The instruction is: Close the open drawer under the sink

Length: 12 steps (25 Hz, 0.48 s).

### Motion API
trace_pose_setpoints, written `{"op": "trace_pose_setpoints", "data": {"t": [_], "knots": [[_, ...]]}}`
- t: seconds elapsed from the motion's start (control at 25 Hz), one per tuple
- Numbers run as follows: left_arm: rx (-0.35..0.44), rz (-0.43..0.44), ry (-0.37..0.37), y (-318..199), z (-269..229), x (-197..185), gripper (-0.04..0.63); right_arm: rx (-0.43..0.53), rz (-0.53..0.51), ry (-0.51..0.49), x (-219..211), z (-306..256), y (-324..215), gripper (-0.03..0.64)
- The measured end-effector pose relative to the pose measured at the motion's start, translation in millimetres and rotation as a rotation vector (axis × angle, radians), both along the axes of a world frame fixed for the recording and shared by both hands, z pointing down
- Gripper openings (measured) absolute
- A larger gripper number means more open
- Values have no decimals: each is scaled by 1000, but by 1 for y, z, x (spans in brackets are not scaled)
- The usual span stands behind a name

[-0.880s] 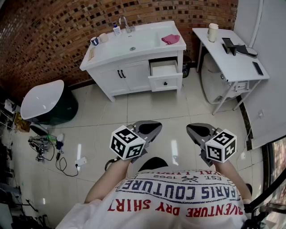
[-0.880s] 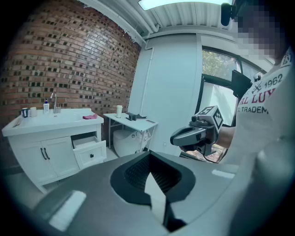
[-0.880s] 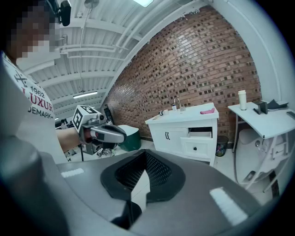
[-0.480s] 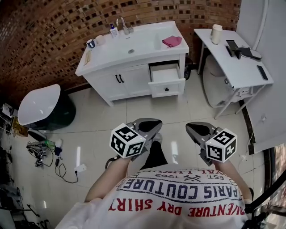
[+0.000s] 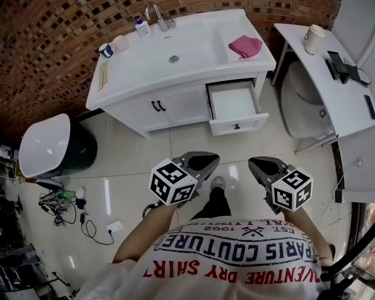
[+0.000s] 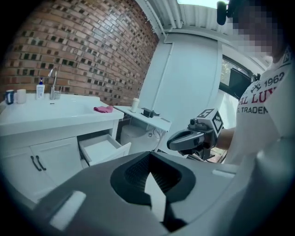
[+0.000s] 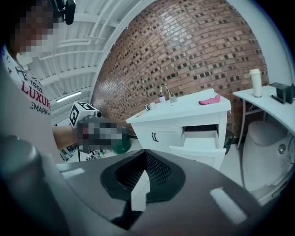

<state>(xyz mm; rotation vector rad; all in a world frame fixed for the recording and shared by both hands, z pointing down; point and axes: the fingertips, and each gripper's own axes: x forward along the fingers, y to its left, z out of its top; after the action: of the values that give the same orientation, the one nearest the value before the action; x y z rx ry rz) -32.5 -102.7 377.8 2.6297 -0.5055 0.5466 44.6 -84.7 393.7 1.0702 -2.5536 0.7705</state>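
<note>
Drawer [image 5: 233, 104]: open, in the right-hand bay of the white vanity cabinet [image 5: 176, 105], just under the right end of the countertop and to the right of the two cabinet doors.
Drawer axis: its box runs from the cabinet straight out toward the person. The front panel lies across that line, parallel to the cabinet front, facing the person.
Drawer front: a small dark knob [image 5: 237, 126] sits at its middle, and the white inside of the box shows from above.
Countertop: the sink basin [image 5: 181, 50] fills the middle, with the faucet [image 5: 155, 14] at the back edge. A pink cloth [image 5: 245, 45] lies near the right edge, above the drawer. A soap bottle [image 5: 139, 24] and two cups [image 5: 113, 47] stand at the back left corner.
Left gripper [image 5: 202, 160]: jaws closed together, nothing between them. It is held over the tiled floor [image 5: 146, 146], nose aimed toward the vanity, well apart from the drawer.
Right gripper [image 5: 259, 167]: jaws closed together and empty, beside the left one. It is roughly in line with the drawer front and well apart from it.
Side table [image 5: 345, 82]: white, to the right of the vanity, with a pale tumbler [image 5: 313, 31] near its back edge.
</note>
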Motion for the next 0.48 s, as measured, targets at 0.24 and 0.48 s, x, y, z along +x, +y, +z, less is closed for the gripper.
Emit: {"op": "trace_pose_setpoints", "data": {"t": [0.24,0.48], "knots": [[-96,9,-6,-99,24,-10,-8,-108,52,-12,-2,36,-113,6],[-185,16,-17,-140,60,-21,-8,-176,110,118,16,101,-167,6]]}}
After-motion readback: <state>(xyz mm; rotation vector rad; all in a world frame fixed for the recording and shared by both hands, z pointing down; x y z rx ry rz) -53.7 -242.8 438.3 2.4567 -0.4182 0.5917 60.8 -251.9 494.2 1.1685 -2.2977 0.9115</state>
